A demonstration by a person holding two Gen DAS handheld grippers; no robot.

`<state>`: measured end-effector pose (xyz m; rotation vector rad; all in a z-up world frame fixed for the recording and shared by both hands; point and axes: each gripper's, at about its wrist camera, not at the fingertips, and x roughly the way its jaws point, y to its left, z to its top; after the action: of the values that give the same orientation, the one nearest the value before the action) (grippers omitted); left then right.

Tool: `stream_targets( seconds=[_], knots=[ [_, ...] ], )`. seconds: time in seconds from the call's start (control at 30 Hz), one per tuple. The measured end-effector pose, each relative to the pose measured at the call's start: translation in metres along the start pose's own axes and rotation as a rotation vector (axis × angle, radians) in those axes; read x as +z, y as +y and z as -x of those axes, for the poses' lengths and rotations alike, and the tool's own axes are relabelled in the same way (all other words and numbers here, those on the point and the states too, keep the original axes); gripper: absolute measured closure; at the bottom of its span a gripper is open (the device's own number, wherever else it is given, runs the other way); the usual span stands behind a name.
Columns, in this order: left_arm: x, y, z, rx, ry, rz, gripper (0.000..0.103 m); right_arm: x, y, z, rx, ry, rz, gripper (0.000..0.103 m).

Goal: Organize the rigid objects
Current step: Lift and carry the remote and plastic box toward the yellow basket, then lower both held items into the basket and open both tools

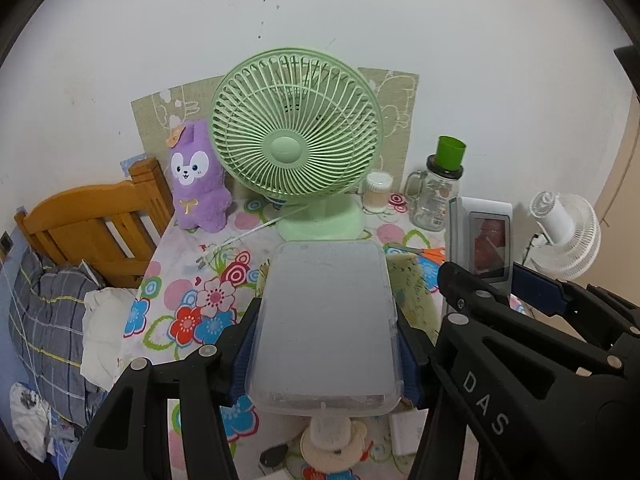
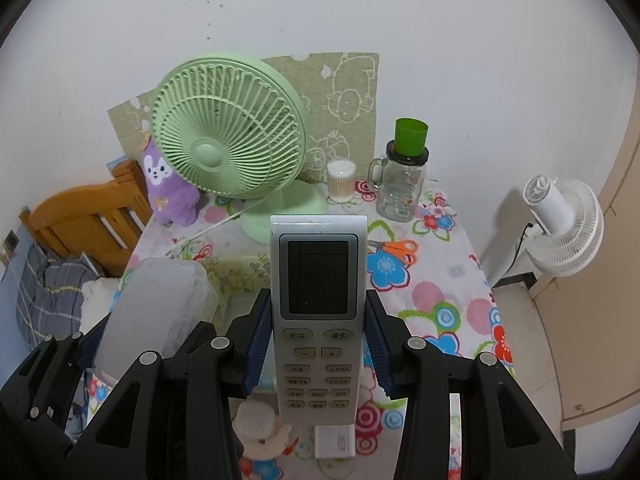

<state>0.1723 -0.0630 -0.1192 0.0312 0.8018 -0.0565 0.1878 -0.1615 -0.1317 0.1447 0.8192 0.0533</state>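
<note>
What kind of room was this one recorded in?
Most likely a bedroom: a wooden bed frame with rumpled plaid bedding sits beside a small table under a floral cloth, which holds a green desk fan and a purple plush toy.

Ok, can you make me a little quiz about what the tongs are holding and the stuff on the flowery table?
1. True or false: the right tongs are shut on a remote control.
2. What do the left tongs grip? A) scissors B) a clear plastic container C) a purple plush
3. Fill in: the green cup sits on top of the glass ____.

Key:
1. True.
2. B, the clear plastic container; the scissors lie on the table and the purple plush stands beside the green fan.
3. Jar.
</note>
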Motion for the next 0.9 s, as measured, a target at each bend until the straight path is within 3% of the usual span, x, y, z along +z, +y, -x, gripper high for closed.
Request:
stream_targets(
  seconds=[0.63,0.9],
  knots=[
    [0.002,0.001,-0.080,-0.002,0.071,-0.004,0.043,0.007,-0.005,-0.081,-0.019,0.059,0.008,0.056],
    [-0.007,0.001,-0.108,0.027,0.106,0.001,0.043,-0.001,-0.008,-0.115,-0.017,0.127,-0.010,0.056]
  ],
)
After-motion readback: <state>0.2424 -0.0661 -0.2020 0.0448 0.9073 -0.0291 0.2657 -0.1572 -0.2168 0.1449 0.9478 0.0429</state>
